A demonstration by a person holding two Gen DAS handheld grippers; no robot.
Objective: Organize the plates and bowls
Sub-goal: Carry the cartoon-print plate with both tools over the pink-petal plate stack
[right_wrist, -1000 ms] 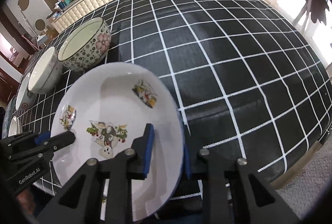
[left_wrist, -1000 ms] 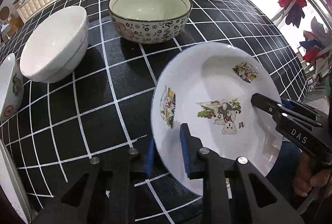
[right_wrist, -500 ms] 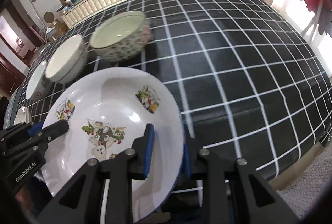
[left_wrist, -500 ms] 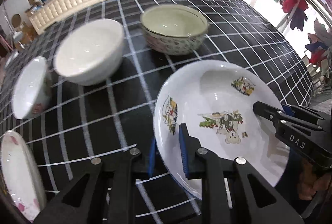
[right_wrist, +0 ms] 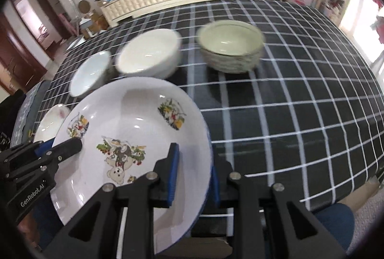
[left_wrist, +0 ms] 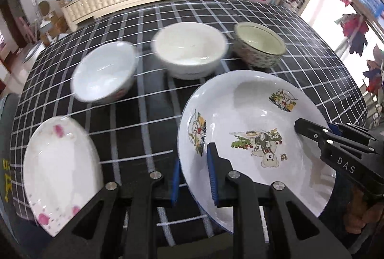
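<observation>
I hold the cartoon plate with both grippers, above the near edge of the worktop. My left gripper is clamped on its left rim and my right gripper on its right rim, jaws nearly closed. The left view shows the whole pink-flowered plate at near left; the right view shows only a part of it. Three bowls stand far: small white bowl, big white bowl, patterned bowl.

Two wrist fisheyes, close, angled down from opposite rims of the cartoon plate, sharing the checked table
</observation>
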